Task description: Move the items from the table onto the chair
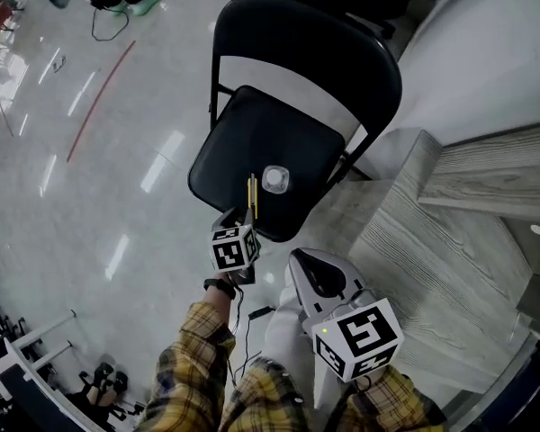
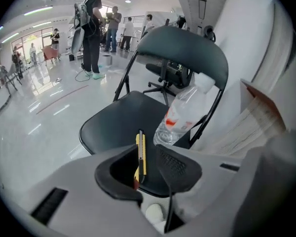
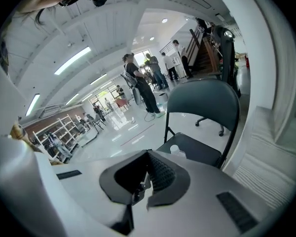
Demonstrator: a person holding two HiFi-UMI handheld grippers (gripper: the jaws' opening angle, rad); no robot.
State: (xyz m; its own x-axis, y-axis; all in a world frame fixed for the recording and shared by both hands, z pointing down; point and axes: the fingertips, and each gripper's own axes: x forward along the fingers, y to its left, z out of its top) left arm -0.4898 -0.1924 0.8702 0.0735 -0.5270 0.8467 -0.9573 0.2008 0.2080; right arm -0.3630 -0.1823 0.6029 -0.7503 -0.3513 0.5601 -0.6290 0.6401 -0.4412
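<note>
1. The left gripper (image 2: 146, 156) is clenched on a yellow knife (image 2: 141, 149), which stands between its jaws and points forward over the chair (image 1: 243, 138). I judge that the grip is at the knife's back end, so that the long front part can reach the seat first. The contact itself sits low in shadow, so I say this with some reserve.
2. In the head view the knife is at the centre of the frame, over the front part of the seat and near the bottle (image 1: 274, 180). It does not seem to lie on the seat yet.
3. The bottle stands upright on the seat, so this item is already moved.
4. The right gripper (image 3: 147, 179) is closed with nothing in it. It hangs at the lower right of the head view, beside the table (image 1: 423, 250). Probably it is kept back so as not to disturb the left one.
5. The left gripper view shows the bottle's side with a red mark, while the head view shows mostly its cap from above.
6. Only the head view shows both grippers together and the table; on its visible part I see no items.
7. Both gripper views show people (image 2: 93, 28) in the hall behind the chair, at the upper left.
</note>
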